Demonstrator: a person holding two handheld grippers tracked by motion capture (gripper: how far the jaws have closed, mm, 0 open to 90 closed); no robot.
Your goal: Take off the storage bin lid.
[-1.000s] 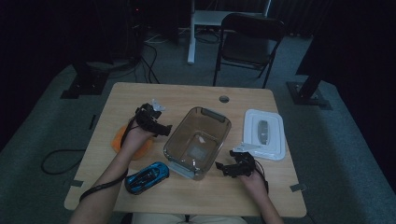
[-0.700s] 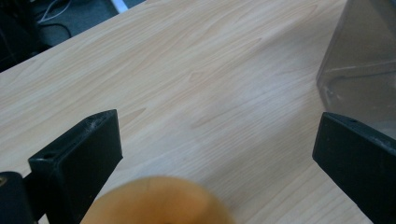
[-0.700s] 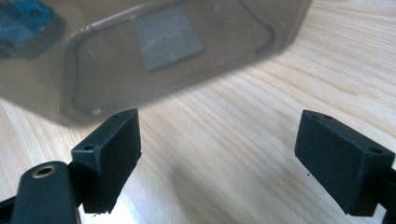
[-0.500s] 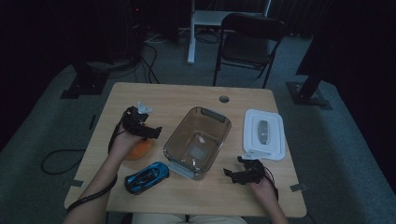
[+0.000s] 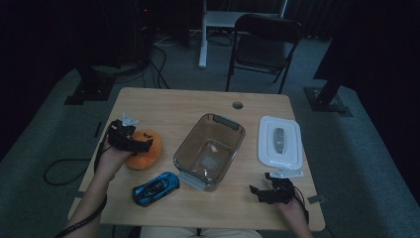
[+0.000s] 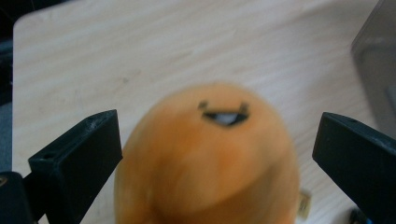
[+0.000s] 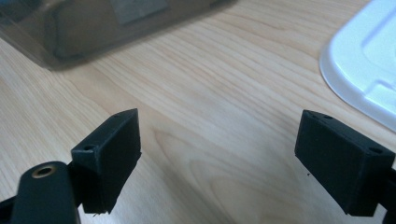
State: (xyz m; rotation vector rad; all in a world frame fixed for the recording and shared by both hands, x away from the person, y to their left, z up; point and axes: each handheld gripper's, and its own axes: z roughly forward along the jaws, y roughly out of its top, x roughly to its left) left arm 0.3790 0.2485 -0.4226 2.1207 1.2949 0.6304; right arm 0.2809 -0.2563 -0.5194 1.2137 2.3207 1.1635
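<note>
On the left side of the pale wooden table [image 5: 168,106], your left gripper [image 5: 140,146] hangs over the round orange plush toy with a small stitched face [image 5: 144,150]. From its own camera the toy [image 6: 210,158] sits between the two black jaws, which stand wide apart with a clear gap on each side, so nothing is grasped. The toy rests on the tabletop, well to the left of the container and just behind the car.

Just in front of the toy, nearer to you, lies the shiny blue toy car [image 5: 155,188], angled on the wood.

At the middle stands the clear smoky plastic container with grey end clips [image 5: 210,150], uncovered and set at a slant.

Right of it lies the white rectangular plastic lid with a grey handle in its centre [image 5: 280,141], flat on the table and apart from the container.

Near the right front corner, your right gripper [image 5: 258,192] is low over bare wood, pointing toward the container. Its jaws are spread wide with only tabletop between them; its own view has the container's wall [image 7: 112,23] ahead and the lid's edge [image 7: 359,60] to one side.
</note>
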